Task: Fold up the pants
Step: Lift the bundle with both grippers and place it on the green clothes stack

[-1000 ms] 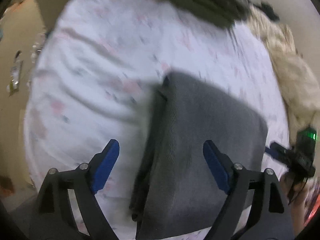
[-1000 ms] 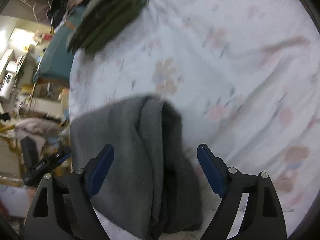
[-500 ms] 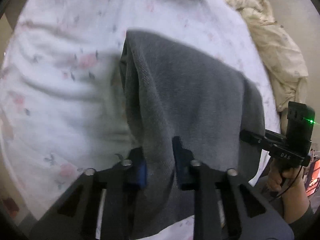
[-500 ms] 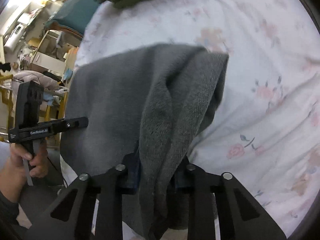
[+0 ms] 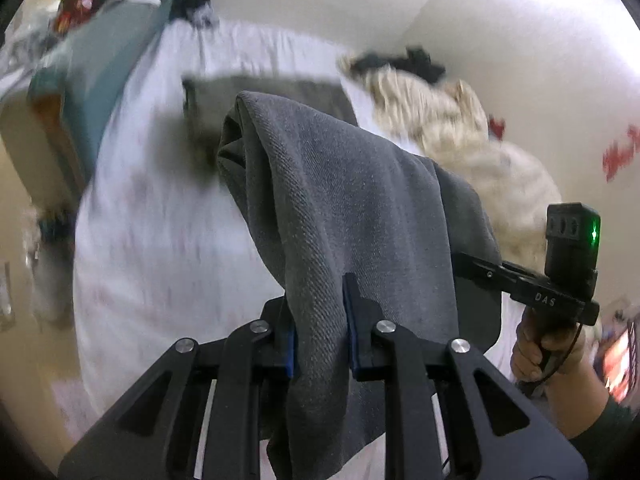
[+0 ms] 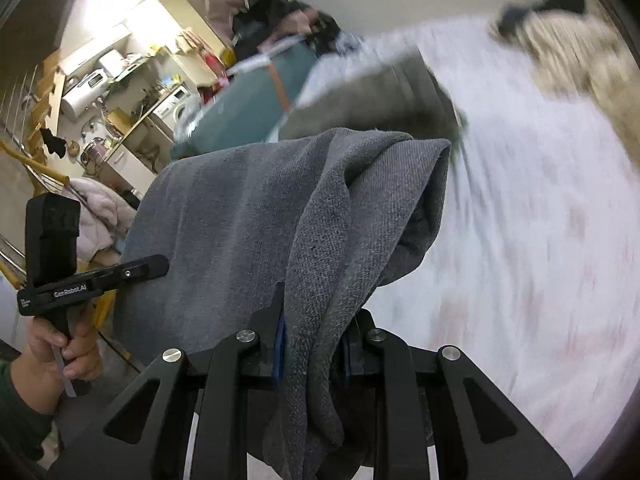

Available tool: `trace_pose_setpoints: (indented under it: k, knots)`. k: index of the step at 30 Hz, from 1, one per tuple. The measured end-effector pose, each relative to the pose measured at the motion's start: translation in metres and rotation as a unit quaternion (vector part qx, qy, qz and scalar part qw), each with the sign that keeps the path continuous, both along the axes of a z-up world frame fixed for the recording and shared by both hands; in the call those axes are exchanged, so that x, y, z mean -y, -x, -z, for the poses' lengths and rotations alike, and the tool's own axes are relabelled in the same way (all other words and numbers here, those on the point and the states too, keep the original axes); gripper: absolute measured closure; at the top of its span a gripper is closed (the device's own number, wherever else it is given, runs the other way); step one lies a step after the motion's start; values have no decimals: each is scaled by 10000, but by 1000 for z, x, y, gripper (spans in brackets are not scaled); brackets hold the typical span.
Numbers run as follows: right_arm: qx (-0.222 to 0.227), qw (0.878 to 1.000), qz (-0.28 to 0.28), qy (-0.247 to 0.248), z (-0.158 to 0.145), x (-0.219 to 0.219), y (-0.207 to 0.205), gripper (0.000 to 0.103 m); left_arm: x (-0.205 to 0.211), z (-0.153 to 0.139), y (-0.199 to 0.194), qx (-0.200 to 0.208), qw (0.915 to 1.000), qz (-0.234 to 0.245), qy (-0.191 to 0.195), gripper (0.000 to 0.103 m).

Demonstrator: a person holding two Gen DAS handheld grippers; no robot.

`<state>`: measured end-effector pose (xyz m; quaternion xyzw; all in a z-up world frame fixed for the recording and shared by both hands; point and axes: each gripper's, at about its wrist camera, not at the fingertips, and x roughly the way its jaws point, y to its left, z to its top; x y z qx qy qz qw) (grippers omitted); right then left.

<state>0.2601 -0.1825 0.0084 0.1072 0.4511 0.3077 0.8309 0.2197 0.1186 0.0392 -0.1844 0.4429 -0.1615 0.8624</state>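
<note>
The folded grey pants (image 5: pixel 344 208) hang lifted above the floral bed sheet (image 5: pixel 160 264), held at both near corners. My left gripper (image 5: pixel 320 320) is shut on one edge of the pants. My right gripper (image 6: pixel 312 332) is shut on the other edge of the pants (image 6: pixel 248 232). Each view shows the other gripper beside the pants: the right one (image 5: pixel 532 280) and the left one (image 6: pixel 96 276). The cloth covers both sets of fingertips.
A folded olive-green garment (image 5: pixel 272 96) lies further up the bed and shows in the right wrist view too (image 6: pixel 380 96). A cream blanket (image 5: pixel 472 152) is heaped at the right. A teal item (image 6: pixel 248 96) and kitchen clutter lie beyond the bed's left side.
Both grippers closed on the pants' near edge, then lifted the folded pants off the sheet and carried them up the bed toward the olive garment.
</note>
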Motion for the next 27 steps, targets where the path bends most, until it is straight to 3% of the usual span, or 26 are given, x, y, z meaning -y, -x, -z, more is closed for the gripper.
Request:
trace_pose_setpoints:
  k: [3,7,9,11,13,15,16,17,19,21,22,25,27]
  knots:
    - [462,9988,-95,161,-32,-28,-80,81,-21,-18,-72,298,9989,-347,136,88]
    - [541,9976,127,411,-52,-48,-188,81,-31,-22,-181,549,9969,-564,86,87]
    - [399,9971,479,437,-49,-47,-235,81,-34,-8,-220,651,9955,-686,96,87]
    - [363,9939,756,723,-35,-51,-274,81,-34,23,-256,478,9955,-818,92,86]
    - [22,9907,914,1012,-7,-63,-303,80,-33,56,-277,171,9941,-1036,-257,85]
    - [-226,9863,895,1368,22,-72,-321,78,-38,82,-286,16,9882,-1303,-808,83]
    - [-178,9852,935,1425,35,-72,-319,72,-44,93,-290,-64,9860,-1379,-934,74]
    - [-155,9841,1021,1443,46,-72,-317,68,-50,101,-293,-202,9847,-1450,-946,56]
    - [-34,9829,1240,1364,51,-65,-314,51,-62,104,-291,-242,9842,-1618,-672,52]
    - [-88,9827,1415,1192,49,-52,-310,44,-61,98,-286,-144,9839,-1558,-861,52]
    - [-43,9820,1511,1130,45,-46,-308,43,-58,90,-281,29,9812,-1561,-1139,51]
    - [280,9778,1814,1014,15,-26,-291,38,-50,64,-261,483,9714,-1692,-1593,37]
    - [300,9823,1671,788,6,-18,-282,37,-46,49,-243,641,9709,-1667,-1595,28]
